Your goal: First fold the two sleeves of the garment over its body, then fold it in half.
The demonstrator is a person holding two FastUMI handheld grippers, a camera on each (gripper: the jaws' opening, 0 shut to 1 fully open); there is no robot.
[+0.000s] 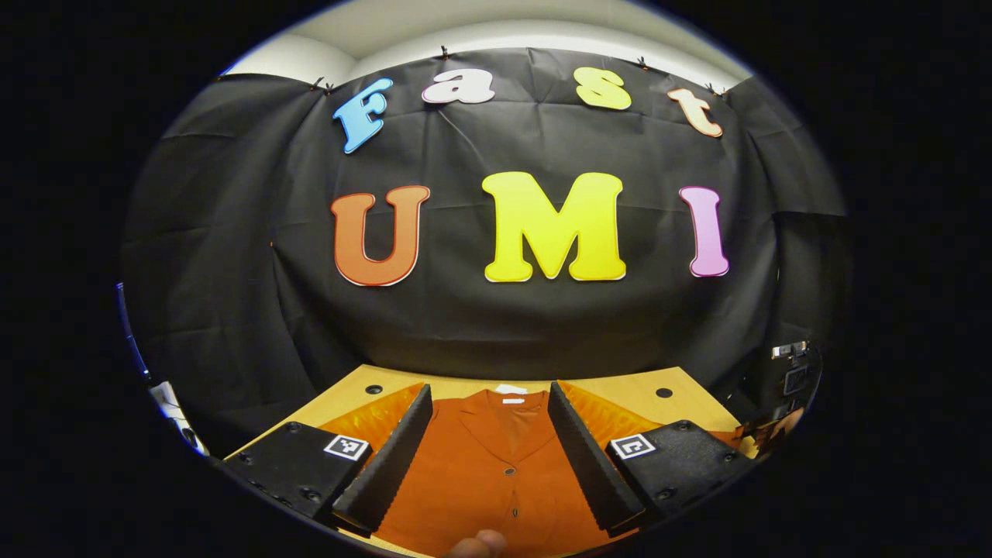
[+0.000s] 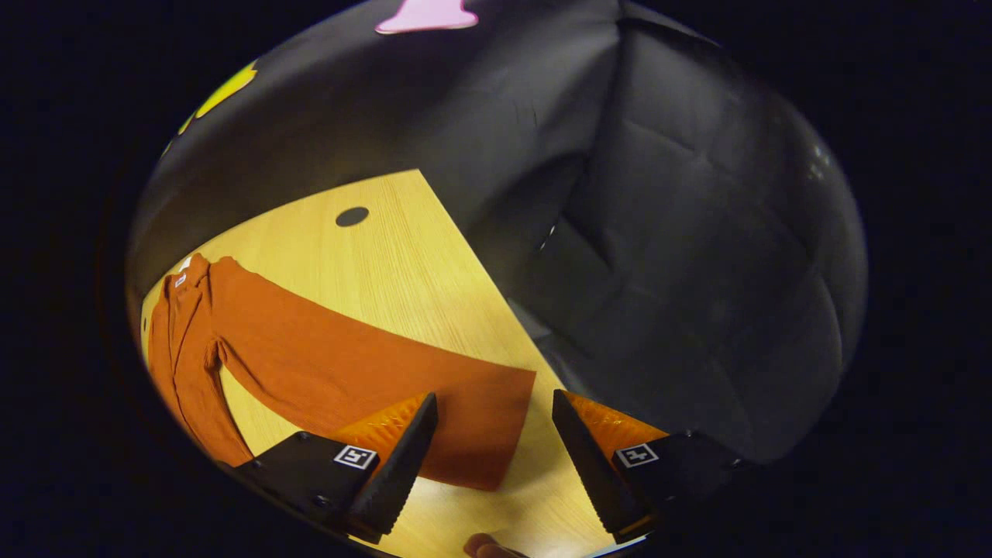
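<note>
In the left gripper view we see our left claw (image 1: 490, 457) wide open, empty, over the orange cardigan's (image 1: 496, 473) buttoned collar and white neck label (image 1: 511, 390), unreadable. In the right gripper view our right claw (image 2: 496, 457) gapes empty above one sleeve (image 2: 372, 364) stretched across the wooden table (image 2: 387, 232).

A rust-orange button-up top of soft ribbed cloth (image 1: 496, 465) lies flat on the light wooden table (image 2: 403, 256), front side up. It has a collar, small dark buttons down the middle and a white tag at the neck. One long sleeve (image 2: 372, 372) stretches straight out sideways, its cuff close to the table's edge.
</note>
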